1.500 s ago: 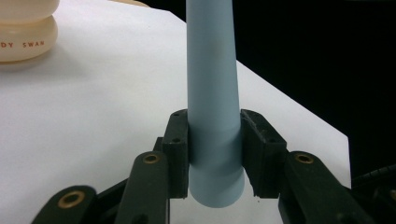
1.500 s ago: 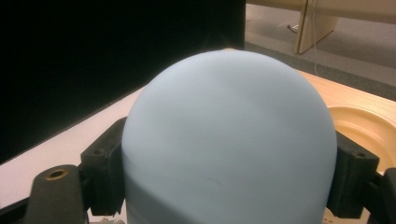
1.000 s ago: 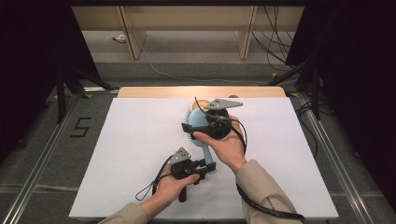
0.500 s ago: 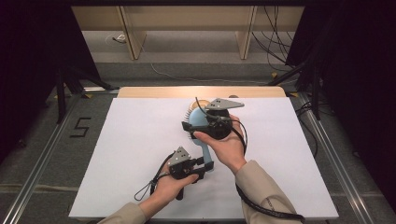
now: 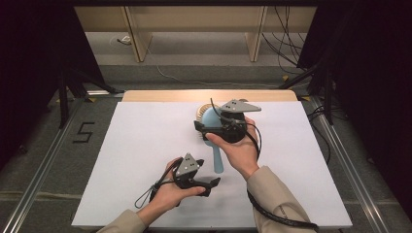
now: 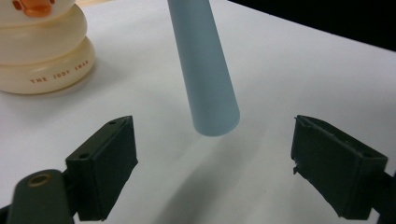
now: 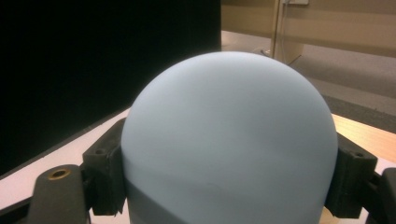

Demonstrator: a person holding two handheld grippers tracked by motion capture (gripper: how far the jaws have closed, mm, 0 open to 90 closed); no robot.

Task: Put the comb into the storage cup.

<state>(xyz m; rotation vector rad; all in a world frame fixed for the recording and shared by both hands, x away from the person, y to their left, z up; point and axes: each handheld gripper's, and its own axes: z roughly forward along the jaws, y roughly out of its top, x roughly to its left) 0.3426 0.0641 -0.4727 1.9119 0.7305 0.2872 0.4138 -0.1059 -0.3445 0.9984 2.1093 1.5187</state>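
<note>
On the white table (image 5: 145, 145), left gripper (image 5: 210, 184) released, right gripper (image 5: 200, 130) grasping brush (image 7: 229, 140).

The hairbrush (image 5: 214, 141) is pale blue, with a broad rounded head and a plain round handle that narrows slightly toward a flat-cut end. Its smooth domed back (image 7: 231, 140) faces up and has a matte finish. On the high view the handle (image 5: 217, 158) runs from the head toward the near edge of the white table (image 5: 145, 145), and the head sits farther back, just in front of the table's wooden strip. In the left gripper view the handle (image 6: 205, 74) hangs clear above the table and throws a soft shadow on it.
</note>
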